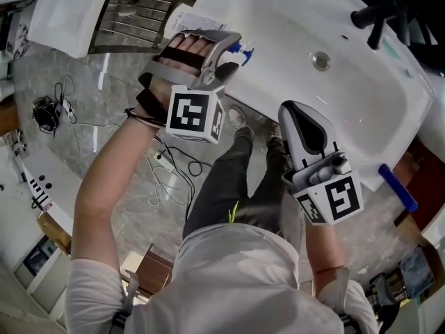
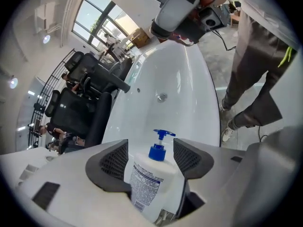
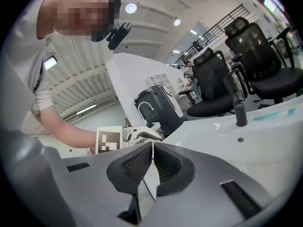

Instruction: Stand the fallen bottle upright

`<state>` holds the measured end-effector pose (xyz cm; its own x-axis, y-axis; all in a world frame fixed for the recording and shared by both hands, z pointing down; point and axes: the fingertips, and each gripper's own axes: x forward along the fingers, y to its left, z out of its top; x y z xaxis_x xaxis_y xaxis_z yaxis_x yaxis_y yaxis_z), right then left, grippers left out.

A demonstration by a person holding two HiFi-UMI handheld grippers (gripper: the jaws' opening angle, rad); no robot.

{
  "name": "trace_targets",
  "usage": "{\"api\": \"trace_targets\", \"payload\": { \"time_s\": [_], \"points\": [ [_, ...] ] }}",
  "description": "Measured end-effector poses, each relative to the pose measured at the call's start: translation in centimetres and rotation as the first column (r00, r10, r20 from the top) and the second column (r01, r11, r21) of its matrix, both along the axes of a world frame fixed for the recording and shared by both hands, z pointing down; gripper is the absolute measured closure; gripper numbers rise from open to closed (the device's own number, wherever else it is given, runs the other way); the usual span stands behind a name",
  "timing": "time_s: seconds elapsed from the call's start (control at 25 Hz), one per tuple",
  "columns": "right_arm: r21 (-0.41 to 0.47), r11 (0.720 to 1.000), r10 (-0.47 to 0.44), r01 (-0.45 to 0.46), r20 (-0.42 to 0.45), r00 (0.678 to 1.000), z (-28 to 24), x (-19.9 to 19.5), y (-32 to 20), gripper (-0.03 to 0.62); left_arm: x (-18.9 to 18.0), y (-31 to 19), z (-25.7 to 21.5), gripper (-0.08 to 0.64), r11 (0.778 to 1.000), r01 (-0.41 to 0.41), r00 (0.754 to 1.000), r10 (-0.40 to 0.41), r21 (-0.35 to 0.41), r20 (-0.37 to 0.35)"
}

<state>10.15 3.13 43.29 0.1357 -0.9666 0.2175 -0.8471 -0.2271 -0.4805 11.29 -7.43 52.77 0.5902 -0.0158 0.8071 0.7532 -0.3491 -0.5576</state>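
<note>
between left tool's (image 2: 150, 144) ribbed pads (image 2: 115, 161), white plastic bottle (image 2: 149, 186), blue pump (image 2: 157, 151)

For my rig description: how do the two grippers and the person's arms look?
The left gripper and right gripper are light grey shells with dark grey, mesh-textured fingers; each carries a white cube with black square markers. The person wears a white short-sleeved shirt.
</note>
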Motion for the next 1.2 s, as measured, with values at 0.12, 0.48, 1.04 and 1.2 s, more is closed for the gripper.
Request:
{"api": "trace_targets", "payload": {
  "time_s": [0.12,0.48,1.04,1.2],
  "points": [
    [0.003,1.000,0.007,-0.007,0.006,1.000,0.5,0.2,0.6,0.552,0.3,0.0,1.0,0.258,1.000,-0.004,0.999,0.003,0.029,0.041],
    [0.006,0.998,0.066,-0.066,0.015,0.998,1.5,2.1,2.3,0.552,0.5,-0.6,2.6,0.259,0.994,-0.030,0.991,0.016,0.102,0.136],
    [-0.017,0.996,0.094,-0.093,0.042,0.995,3.7,2.7,4.1,0.552,1.2,-0.8,4.7,0.307,0.984,0.029,0.973,-0.069,0.178,0.219],
    [-0.018,0.996,0.093,-0.092,0.047,0.995,4.0,2.7,4.4,0.552,1.3,-1.1,4.9,0.358,0.978,0.039,0.973,-0.083,0.204,0.213]
  ]
}}
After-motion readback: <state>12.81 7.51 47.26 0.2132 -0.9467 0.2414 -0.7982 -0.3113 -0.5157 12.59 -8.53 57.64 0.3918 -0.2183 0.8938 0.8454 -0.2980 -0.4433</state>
